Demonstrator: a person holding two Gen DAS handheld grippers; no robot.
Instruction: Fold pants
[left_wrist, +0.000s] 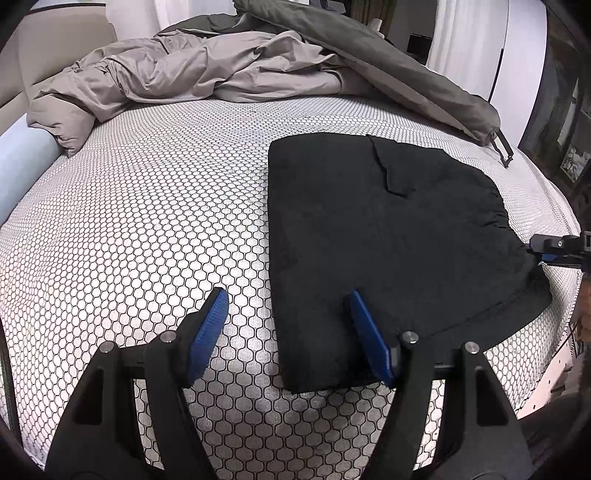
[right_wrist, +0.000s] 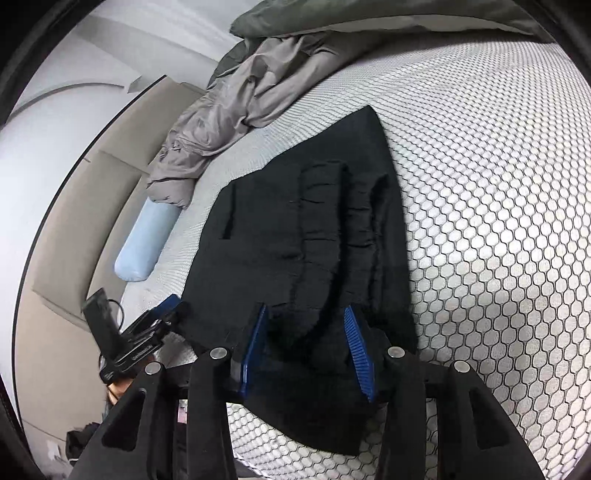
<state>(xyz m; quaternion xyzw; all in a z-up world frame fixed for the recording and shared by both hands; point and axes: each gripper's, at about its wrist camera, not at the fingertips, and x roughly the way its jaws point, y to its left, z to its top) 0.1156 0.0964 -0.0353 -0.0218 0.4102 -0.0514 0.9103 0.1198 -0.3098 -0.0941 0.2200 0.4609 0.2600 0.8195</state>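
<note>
Left claw (left_wrist: 286, 299) is wide open, hovering low over the near folded edge of the pants (left_wrist: 369, 229). One blue pad (left_wrist: 365, 332) sits above the black cloth, the other pad (left_wrist: 208, 325) is out over the bare bed (left_wrist: 147, 221), so it's straddling that edge and gripping nothing. My guess is it's lined up there to pinch the edge for the next fold.

Right claw (right_wrist: 304, 314) is spread too, with the gathered waistband (right_wrist: 325, 206) bunched up between its pads. Cloth sits in the gap, but the pads aren't pressed on it, so I'd call it open, not holding.

The pants lie mostly flat on the honeycomb-print bed, already doubled into a blocky shape, waistband end toward the right claw. Looks like each claw takes one end so the cloth stays taut when lifted.

Further back, a rumpled grey duvet (left_wrist: 184, 70) is shoved out of the way, plus a light blue roll (left_wrist: 22, 162) at the bed's side.
</note>
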